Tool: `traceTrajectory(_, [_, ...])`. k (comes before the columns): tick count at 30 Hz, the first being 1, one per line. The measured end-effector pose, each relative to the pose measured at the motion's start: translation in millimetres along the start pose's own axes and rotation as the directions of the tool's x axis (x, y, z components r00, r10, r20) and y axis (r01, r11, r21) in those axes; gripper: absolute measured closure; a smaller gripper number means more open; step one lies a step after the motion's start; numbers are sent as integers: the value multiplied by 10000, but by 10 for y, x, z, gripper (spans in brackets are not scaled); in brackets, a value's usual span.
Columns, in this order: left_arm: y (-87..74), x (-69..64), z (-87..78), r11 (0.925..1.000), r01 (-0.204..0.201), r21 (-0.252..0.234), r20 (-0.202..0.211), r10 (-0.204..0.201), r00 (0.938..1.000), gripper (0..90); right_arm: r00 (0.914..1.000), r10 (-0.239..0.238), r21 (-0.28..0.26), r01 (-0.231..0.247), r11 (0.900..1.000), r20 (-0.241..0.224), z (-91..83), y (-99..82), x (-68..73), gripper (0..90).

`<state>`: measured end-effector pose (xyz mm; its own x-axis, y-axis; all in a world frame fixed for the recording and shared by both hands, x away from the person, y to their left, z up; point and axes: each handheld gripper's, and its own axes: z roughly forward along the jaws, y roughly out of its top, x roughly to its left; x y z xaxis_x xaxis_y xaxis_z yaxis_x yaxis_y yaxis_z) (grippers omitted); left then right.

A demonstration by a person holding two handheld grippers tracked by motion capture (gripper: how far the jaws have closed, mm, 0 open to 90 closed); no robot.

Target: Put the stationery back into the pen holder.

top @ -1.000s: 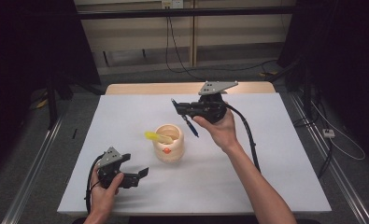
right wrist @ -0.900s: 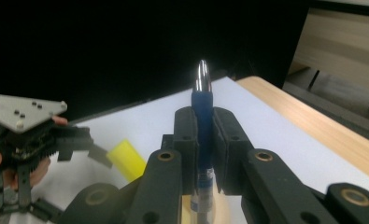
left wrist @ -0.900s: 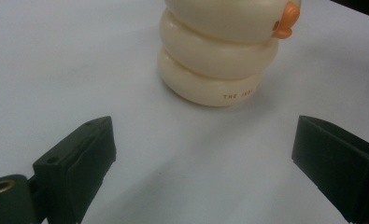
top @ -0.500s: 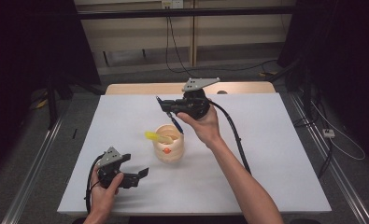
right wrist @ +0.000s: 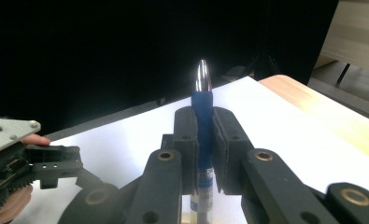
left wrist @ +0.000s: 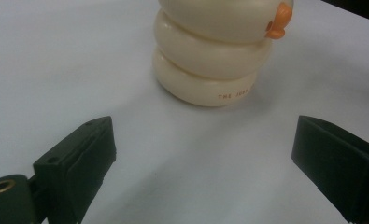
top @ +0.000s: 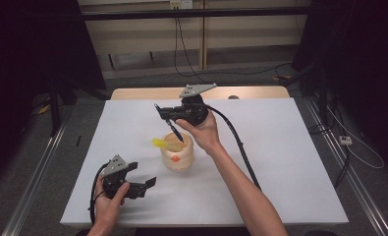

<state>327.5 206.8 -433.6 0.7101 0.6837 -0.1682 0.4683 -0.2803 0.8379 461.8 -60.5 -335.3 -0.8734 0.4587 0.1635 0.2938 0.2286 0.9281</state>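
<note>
Bright white table, dark surroundings, soft focus

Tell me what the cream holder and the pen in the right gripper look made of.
Holder: probably glossy ceramic or hard plastic; smooth stacked rings with soft highlights and small printed lettering. Pen: a matte blue sleeve, maybe rubber or plastic, and a mirror-bright tip that looks like polished metal, clamped in the right gripper.

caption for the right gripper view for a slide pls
Right gripper shut on a blue pen with a silver tip, held above the white table.
</note>
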Motion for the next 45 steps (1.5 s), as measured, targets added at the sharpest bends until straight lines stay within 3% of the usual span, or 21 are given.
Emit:
traceTrajectory(22, [-4,-14,27,10000,26,88,135,-27,9999,63,9995,19,295,-29,9996,328,58,-271,-65,808])
traceTrajectory(34, [-3,-16,28,10000,11,70,121,-12,9999,63,9972,-312,119,305,9995,683,25,-275,-36,802])
traceTrajectory(45, [-3,-15,23,10000,48,55,131,-48,9999,64,9975,-390,318,371,9988,596,30,-281,-29,773])
